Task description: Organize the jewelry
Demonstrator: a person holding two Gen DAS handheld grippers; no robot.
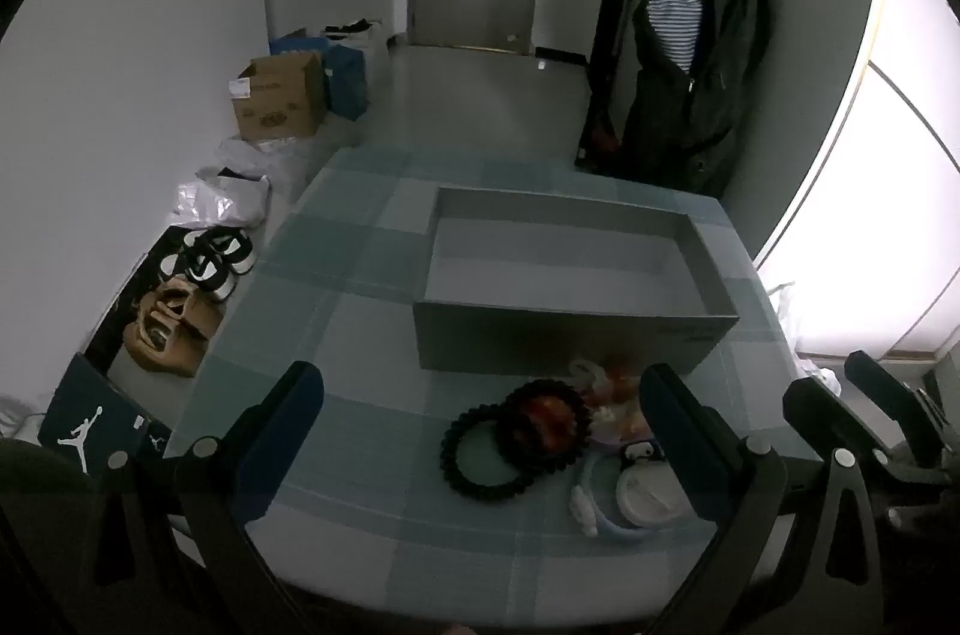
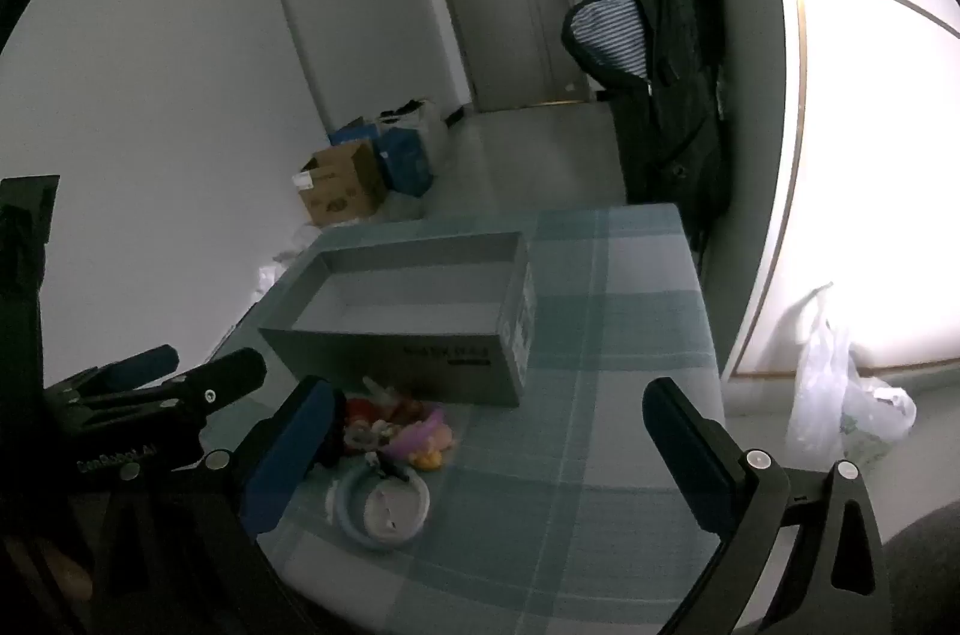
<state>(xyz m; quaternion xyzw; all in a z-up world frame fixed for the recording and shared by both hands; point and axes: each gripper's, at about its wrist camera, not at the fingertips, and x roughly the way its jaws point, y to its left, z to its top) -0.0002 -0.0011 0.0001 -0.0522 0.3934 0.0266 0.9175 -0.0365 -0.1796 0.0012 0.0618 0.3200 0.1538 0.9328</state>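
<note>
Two grippers spread, empty point(image 1: 480, 431) point(image 2: 486, 437); two black beaded rings point(image 1: 486, 455); one grey box point(image 1: 570, 269).

The left gripper point(image 1: 480, 419) is a black plastic frame with two broad fingers faced in dark blue pads point(image 1: 282, 431) — silver round screws sit at the finger pivots. The right gripper point(image 2: 489, 440) is built alike, and white lettering — too blurred to read surely — marks the left one's body in the right wrist view.
</note>
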